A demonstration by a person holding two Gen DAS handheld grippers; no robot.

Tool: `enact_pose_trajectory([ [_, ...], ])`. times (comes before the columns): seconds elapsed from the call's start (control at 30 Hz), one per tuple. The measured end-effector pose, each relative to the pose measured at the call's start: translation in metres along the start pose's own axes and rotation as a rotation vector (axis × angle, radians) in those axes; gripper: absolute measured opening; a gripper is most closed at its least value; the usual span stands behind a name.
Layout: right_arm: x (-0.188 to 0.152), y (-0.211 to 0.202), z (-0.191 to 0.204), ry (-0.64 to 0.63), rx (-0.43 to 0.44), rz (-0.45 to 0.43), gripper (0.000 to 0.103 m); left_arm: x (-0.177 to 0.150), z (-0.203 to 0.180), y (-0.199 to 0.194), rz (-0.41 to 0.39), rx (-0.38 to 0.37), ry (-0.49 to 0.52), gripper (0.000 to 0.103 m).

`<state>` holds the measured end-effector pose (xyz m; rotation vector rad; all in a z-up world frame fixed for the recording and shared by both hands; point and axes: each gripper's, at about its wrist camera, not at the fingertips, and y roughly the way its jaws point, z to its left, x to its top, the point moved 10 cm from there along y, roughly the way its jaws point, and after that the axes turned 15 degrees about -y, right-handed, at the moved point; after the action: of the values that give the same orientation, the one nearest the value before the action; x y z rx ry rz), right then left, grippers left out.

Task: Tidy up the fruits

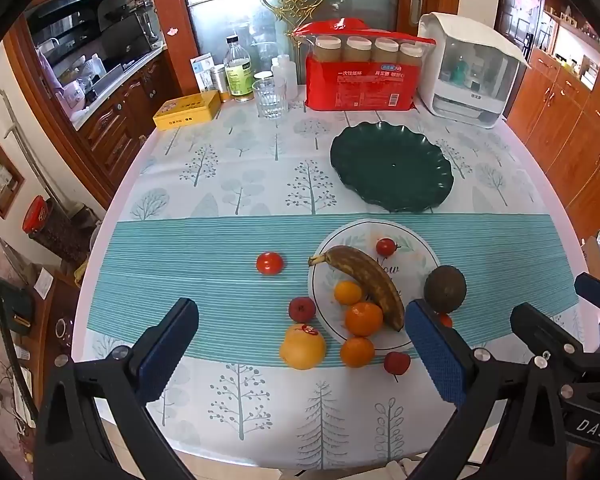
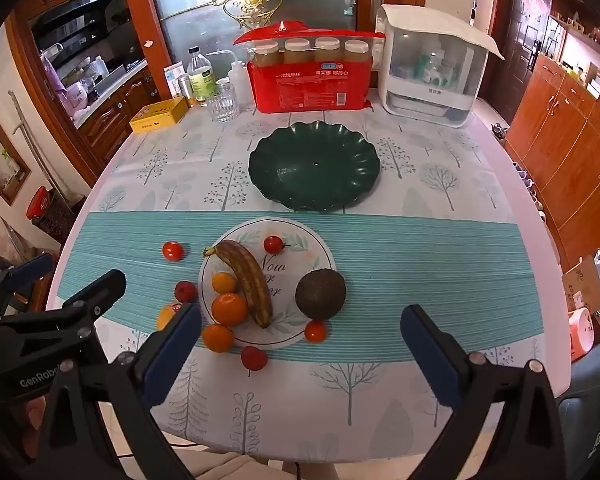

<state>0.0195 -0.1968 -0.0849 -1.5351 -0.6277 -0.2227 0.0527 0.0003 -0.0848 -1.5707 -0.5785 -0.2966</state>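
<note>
A white printed plate (image 1: pixel 414 248) (image 2: pixel 308 250) holds a brown banana (image 1: pixel 370 278) (image 2: pixel 246 282), small oranges (image 1: pixel 363 319) (image 2: pixel 229 309) and a cherry tomato (image 1: pixel 386 246) (image 2: pixel 274 244). An avocado (image 1: pixel 445 289) (image 2: pixel 320 294) leans at its right rim. More oranges, red fruits and a tomato (image 1: pixel 269 263) (image 2: pixel 173 251) lie around it on the cloth. An empty dark green plate (image 1: pixel 392 166) (image 2: pixel 314 166) sits behind. My left gripper (image 1: pixel 300 344) and right gripper (image 2: pixel 300 344) are both open and empty, above the table's near edge.
At the back of the table stand a red pack of paper cups (image 1: pixel 360 76) (image 2: pixel 310 80), a white appliance (image 1: pixel 470 72) (image 2: pixel 432 68), a glass (image 1: pixel 269 98), bottles and a yellow tin (image 1: pixel 188 110) (image 2: pixel 158 116). Wooden cabinets flank both sides.
</note>
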Motion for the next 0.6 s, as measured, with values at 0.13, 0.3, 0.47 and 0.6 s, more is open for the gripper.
enact_pose_trajectory([
  [0.13, 0.0, -0.002, 0.001, 0.0, 0.005, -0.004, 0.1, 0.0, 0.0, 0.0, -0.004, 0.0, 0.002, 0.102],
  [0.3, 0.0, -0.002, 0.003, 0.002, 0.006, -0.01, 0.1, 0.001, -0.002, -0.003, -0.003, -0.01, 0.01, 0.102],
  [0.47, 0.004, -0.01, 0.009, 0.017, 0.012, -0.027, 0.1, 0.007, -0.004, -0.013, -0.002, -0.026, 0.007, 0.102],
  [0.6, 0.001, -0.012, 0.005, 0.023, 0.034, -0.048, 0.1, 0.003, -0.005, -0.016, -0.002, -0.035, 0.007, 0.102],
])
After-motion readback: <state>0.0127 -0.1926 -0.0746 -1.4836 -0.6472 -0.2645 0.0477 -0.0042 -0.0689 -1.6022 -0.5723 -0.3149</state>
